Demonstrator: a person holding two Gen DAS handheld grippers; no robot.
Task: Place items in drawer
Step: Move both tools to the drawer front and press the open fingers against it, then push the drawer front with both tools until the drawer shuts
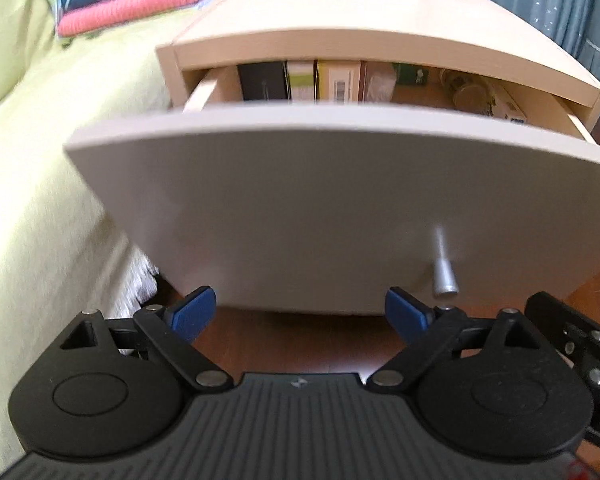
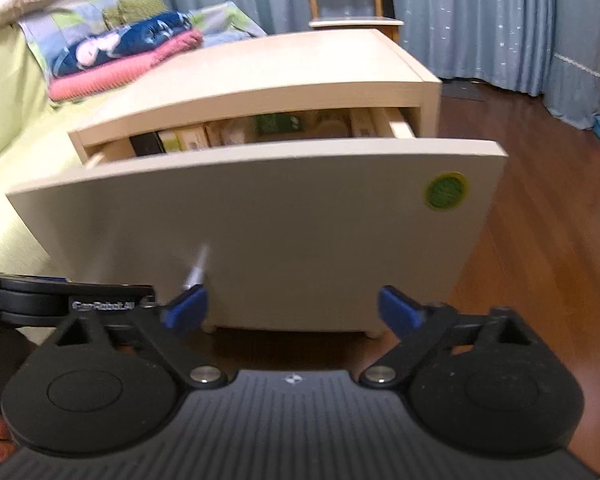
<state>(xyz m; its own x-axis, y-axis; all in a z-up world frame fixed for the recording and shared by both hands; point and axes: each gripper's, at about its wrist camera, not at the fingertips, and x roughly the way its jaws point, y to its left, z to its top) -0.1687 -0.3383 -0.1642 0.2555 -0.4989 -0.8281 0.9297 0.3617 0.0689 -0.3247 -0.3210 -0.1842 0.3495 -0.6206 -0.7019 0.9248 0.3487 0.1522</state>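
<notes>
The drawer (image 1: 340, 208) of a pale wooden nightstand (image 1: 380, 12) stands partly pulled out, its broad cream front facing both cameras. A slim silver knob (image 1: 444, 276) juts from the front.

Inside the drawer, boxes (image 1: 300, 80) stand in a row along the back: a black one at the left, then a white and green one, then a yellowish one carrying a barcode label whose digits are too blurred to read. To their right lie a green packet and some rounded pale items that cannot be identified.

A round green sticker with a yellow rim (image 2: 446, 191) sits near the upper right corner of the drawer front; its print is illegible.

The left gripper (image 1: 300, 312) hangs in front of the drawer's lower edge, blue-tipped fingers spread wide and empty. The right gripper (image 2: 292, 308) is likewise splayed apart and carries nothing, its left fingertip (image 2: 186, 306) just below the knob. White lettering on the left gripper's body, seen from the right wrist, is partly legible, something like "Gen-Robot.AI".

Folded clothes (image 2: 116, 56) lie on a light green bed cover (image 1: 32, 200) beside the nightstand.
</notes>
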